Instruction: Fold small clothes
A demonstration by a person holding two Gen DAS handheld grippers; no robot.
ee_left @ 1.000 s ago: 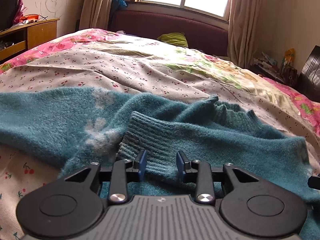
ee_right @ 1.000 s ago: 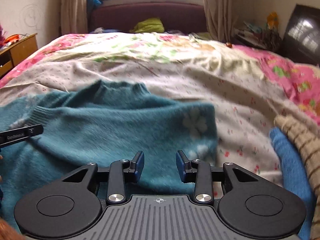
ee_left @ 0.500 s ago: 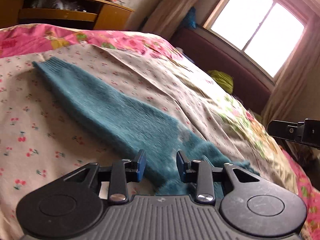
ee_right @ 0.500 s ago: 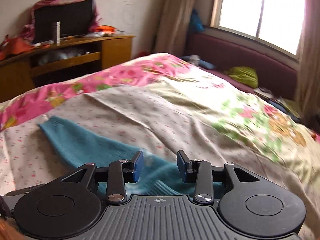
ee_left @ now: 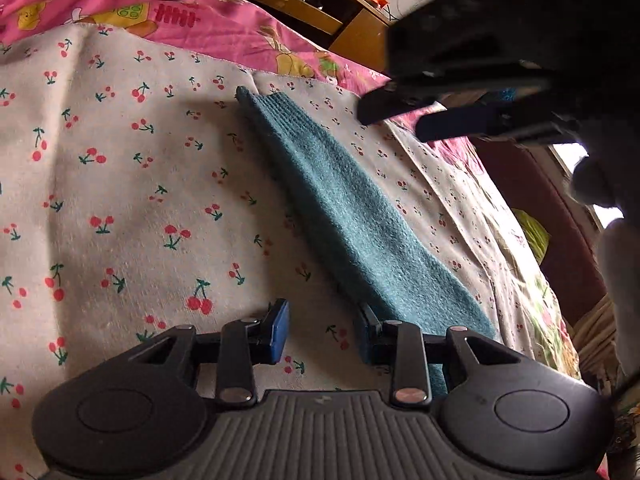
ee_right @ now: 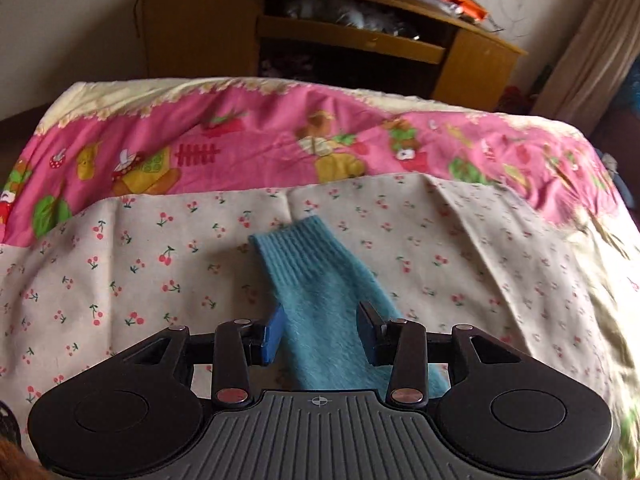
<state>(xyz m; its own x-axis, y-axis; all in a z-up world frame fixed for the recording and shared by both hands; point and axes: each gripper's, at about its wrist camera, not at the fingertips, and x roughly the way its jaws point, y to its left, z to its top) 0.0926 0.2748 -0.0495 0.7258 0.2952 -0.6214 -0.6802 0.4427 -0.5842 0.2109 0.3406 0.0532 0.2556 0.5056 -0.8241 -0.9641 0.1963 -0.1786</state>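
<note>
Spread across the cherry-print cotton bedsheet (ee_right: 160, 280), the fuzzy teal knitted sweater sleeve (ee_right: 320, 292) is lying flat between the wide-open, empty right gripper (ee_right: 320, 332), probably lining up a grasp. The left gripper (ee_left: 324, 334) is gaping empty, sleeve beside its right finger.

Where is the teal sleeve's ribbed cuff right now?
In the right wrist view the cuff lies on the cherry-print sheet, ahead of the open right gripper, just short of the pink quilt.
</note>
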